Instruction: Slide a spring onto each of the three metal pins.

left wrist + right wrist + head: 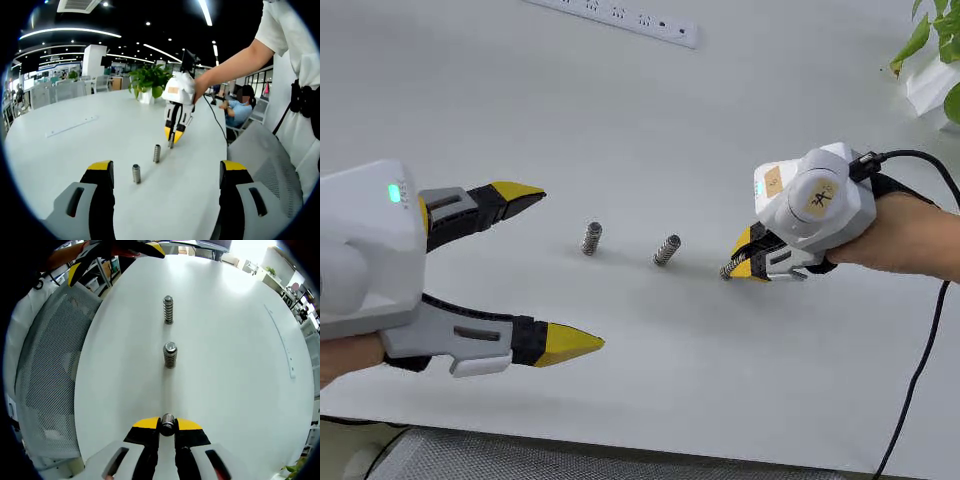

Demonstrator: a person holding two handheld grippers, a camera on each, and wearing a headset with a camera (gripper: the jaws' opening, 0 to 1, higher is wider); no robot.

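Note:
Two metal pins stand on the white table, each with a spring on it: one (591, 238) (136, 173) (168, 309) on the left, one (666, 249) (156, 153) (170, 354) in the middle. A third spring (728, 270) (171, 142) (168, 423) stands at the right end of the row, and my right gripper (745, 258) (174, 135) (167, 426) is shut on it. The pin under it is hidden. My left gripper (550, 268) (166, 170) hovers open to the left of the row, nothing between its yellow tips.
A white power strip (620, 15) lies at the table's far edge and a potted plant (930, 50) at the far right. The right gripper's black cable (920, 370) trails off the near edge. A mesh chair (45, 380) stands beside the table.

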